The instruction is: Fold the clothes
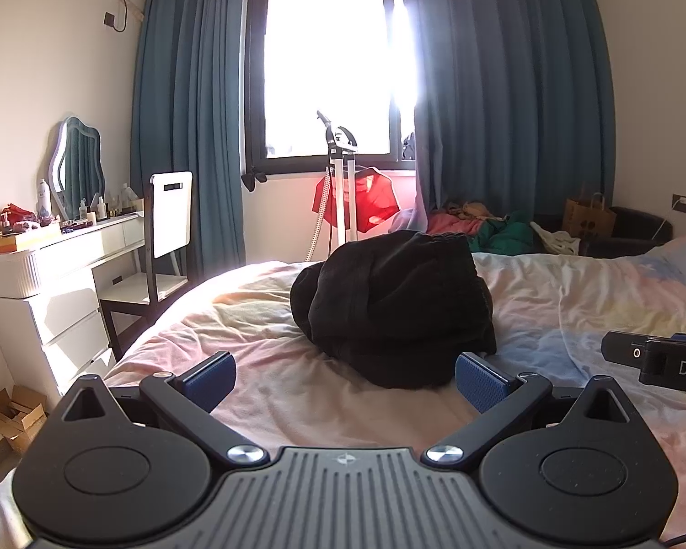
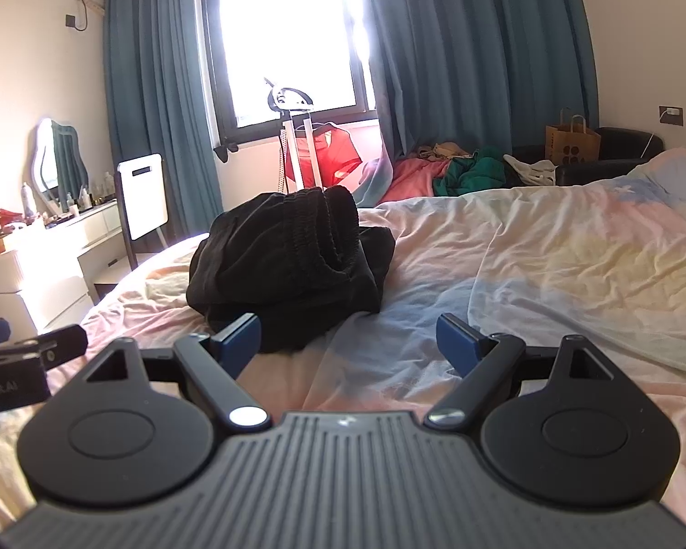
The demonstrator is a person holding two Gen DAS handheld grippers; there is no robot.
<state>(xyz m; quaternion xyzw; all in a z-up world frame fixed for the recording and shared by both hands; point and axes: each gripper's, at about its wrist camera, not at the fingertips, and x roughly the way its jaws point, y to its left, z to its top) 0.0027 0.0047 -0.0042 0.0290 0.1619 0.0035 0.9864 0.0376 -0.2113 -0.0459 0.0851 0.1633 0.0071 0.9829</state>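
Sunlit bedroom, rumpled pastel bed (image 1: 260, 357) filling both views. Black garment (image 1: 393, 306) heaped mid-bed, loosely bundled, just ahead of both tools. Likely trouble: pinching several layers at once and dragging the whole bundle, or snagging the sheet beneath. Left gripper (image 1: 345, 379) and right gripper (image 2: 347, 343) side by side, tilted slightly down, jaws wide, holding nothing.

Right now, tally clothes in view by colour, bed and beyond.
Black: 1, the black garment on the bed
Red: 1, the red top hanging on the stand
Green: 1, the green garment in the far pile
Total: 3
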